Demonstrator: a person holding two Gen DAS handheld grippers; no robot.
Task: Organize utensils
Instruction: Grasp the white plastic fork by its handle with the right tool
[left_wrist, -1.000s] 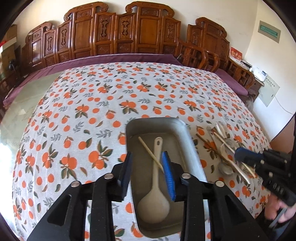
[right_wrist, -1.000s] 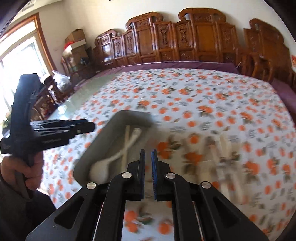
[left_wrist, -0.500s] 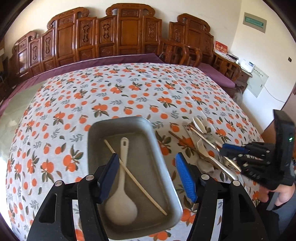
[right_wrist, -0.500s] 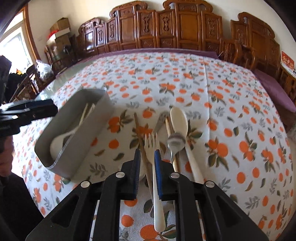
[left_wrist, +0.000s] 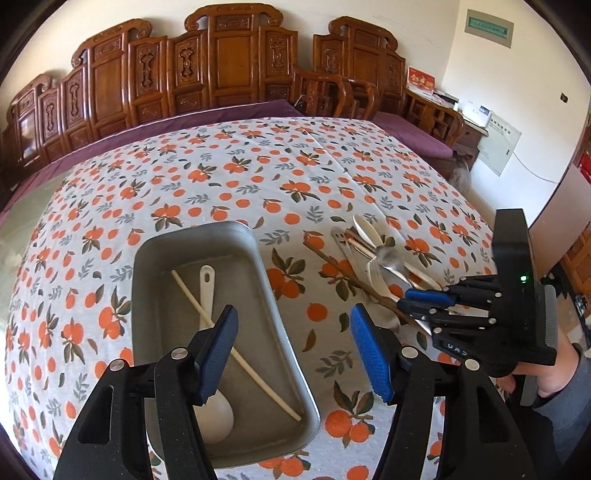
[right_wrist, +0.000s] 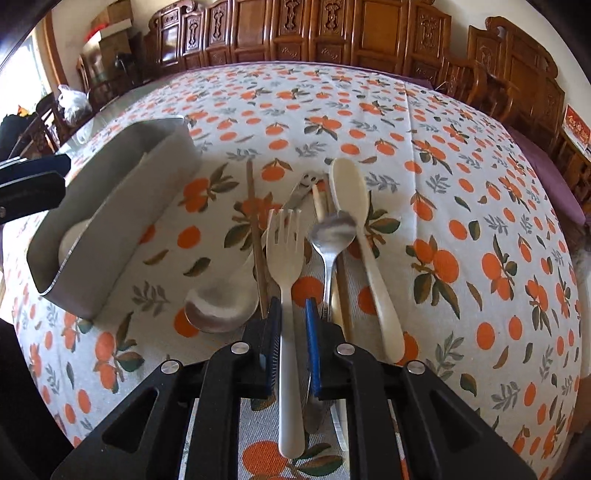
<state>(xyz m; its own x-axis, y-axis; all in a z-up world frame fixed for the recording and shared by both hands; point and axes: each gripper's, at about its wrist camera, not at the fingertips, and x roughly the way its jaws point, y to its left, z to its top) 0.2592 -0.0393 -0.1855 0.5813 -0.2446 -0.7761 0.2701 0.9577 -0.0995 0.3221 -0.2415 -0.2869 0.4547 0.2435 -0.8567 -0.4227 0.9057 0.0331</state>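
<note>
Both wrist views look steeply down, close over the orange-patterned cloth-covered surface; both share the grey rectangular metal tray and loose cutlery pile

White fork between closing pads, perhaps untouched

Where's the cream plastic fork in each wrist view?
Left wrist: cream plastic fork right of centre, in the utensil pile on the cloth, just ahead of the right gripper.
Right wrist: fork bottom centre, handle running between the right gripper's closing jaws; pads not yet pressing it.
Shared landmark: grey metal rectangular tray, left of the pile in both views.
</note>
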